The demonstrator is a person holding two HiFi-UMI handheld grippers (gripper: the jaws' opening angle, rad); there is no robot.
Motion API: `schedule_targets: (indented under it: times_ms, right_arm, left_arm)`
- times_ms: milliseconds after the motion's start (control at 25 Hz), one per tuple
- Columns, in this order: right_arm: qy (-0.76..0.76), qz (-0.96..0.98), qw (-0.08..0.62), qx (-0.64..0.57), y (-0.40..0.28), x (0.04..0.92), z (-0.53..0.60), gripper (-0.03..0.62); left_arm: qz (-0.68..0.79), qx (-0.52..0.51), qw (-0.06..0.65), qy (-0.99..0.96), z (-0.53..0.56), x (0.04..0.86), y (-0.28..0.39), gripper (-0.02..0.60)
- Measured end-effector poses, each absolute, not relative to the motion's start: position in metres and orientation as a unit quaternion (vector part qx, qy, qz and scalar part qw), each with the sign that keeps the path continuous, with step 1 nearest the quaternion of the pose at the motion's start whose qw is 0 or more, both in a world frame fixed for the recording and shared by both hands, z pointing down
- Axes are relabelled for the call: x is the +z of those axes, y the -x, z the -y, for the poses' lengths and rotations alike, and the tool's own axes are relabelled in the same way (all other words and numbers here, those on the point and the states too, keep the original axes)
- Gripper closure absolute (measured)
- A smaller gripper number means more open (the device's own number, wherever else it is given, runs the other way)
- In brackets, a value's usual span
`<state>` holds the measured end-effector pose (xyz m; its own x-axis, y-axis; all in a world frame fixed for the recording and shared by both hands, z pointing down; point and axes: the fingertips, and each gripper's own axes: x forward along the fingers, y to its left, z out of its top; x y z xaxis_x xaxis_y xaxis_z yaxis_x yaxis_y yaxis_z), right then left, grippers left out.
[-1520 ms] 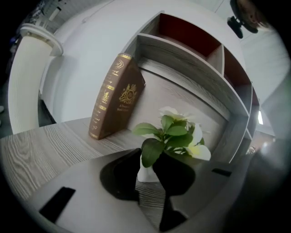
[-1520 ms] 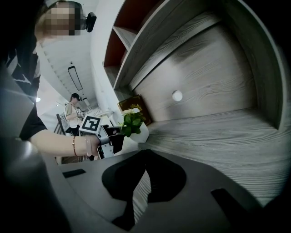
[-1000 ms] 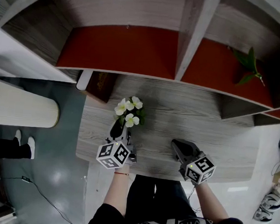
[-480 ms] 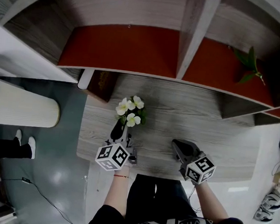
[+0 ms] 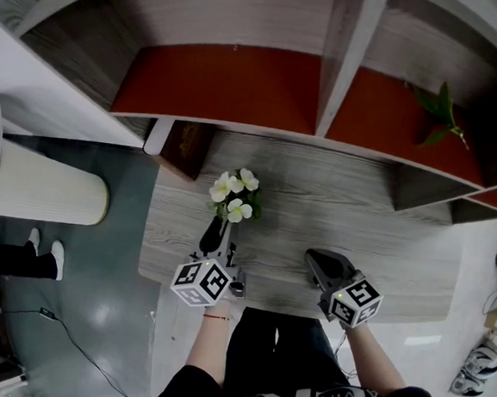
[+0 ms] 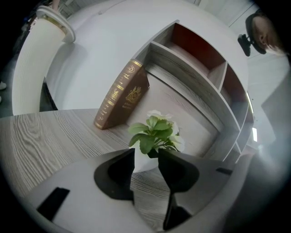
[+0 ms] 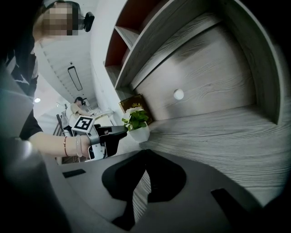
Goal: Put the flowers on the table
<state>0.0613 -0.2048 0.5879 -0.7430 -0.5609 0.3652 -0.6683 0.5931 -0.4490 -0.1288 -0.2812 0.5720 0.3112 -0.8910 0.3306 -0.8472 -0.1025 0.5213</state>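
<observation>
White flowers (image 5: 234, 197) stand on grey table (image 5: 363, 225), seemingly ungripped.

Tilted brown book (image 6: 122, 95), white ribbed cylinder (image 5: 50, 198), green sprig (image 5: 442, 115)

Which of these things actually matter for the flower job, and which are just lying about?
Part of the job: flowers in their white pot; the table; left tongs, jaws just opening, pot at their tips.
Just lying about: leaning brown book; green sprig on shelf; pale cylinder.
</observation>
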Motion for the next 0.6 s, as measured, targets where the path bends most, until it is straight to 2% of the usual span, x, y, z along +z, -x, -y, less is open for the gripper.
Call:
schedule_targets:
  times_ms: [320,400,520,600]
  right_arm:
    - [-0.345,0.891,0.087,0.281,-0.058,0.581,0.203,0.583]
    - [-0.346,0.893,0.083,0.276,-0.057,0.577,0.205,0.583]
    - [-0.348,0.896,0.077,0.265,-0.056,0.570,0.208,0.583]
    - [-0.349,0.899,0.074,0.256,-0.056,0.564,0.210,0.583]
  left_arm:
    - [0.588,-0.013,0.324,-0.741,0.262,0.573,0.132,0.433]
    - [0.590,-0.004,0.313,-0.744,0.258,0.569,0.134,0.464]
    - [0.595,0.010,0.285,-0.752,0.254,0.559,0.135,0.559]
    - [0.591,0.017,0.266,-0.761,0.252,0.551,0.134,0.574]
